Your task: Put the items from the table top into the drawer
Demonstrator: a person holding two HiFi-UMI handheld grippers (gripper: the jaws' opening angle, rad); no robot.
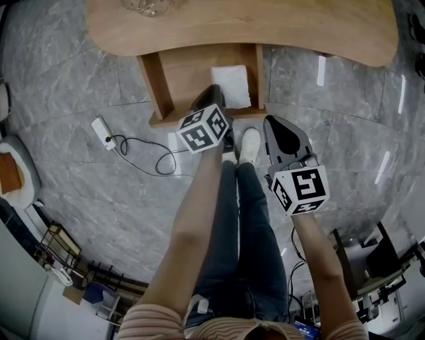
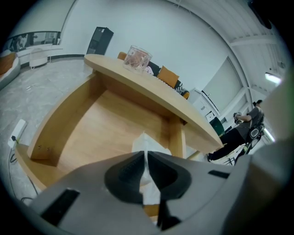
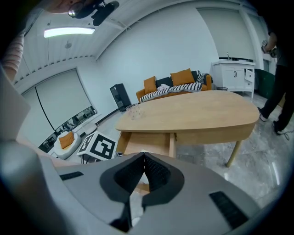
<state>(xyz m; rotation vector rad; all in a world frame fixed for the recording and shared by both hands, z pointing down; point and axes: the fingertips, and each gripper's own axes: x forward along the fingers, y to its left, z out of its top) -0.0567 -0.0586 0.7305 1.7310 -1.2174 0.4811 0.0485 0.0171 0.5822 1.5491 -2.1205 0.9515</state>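
Note:
The wooden table [image 1: 265, 26] has its drawer [image 1: 186, 73] pulled open below the top. A white tissue [image 1: 231, 85] lies flat on the right side of the drawer floor. My left gripper [image 1: 214, 90] hangs over the drawer next to the tissue's left edge. In the left gripper view its jaws [image 2: 146, 154] are shut, and the tissue [image 2: 149, 143] shows just beyond them. My right gripper [image 1: 273, 122] is to the right, outside the drawer above the floor, shut with nothing in it [image 3: 143, 156]. A clear glass container [image 1: 147, 6] stands on the table top [image 2: 137, 57].
A white power strip [image 1: 103, 131] with a dark cable lies on the marble floor left of the drawer. The person's legs and a white shoe [image 1: 250, 145] are between the grippers. A sofa [image 3: 174, 85] stands behind the table, and another person [image 2: 239, 133] is off to the right.

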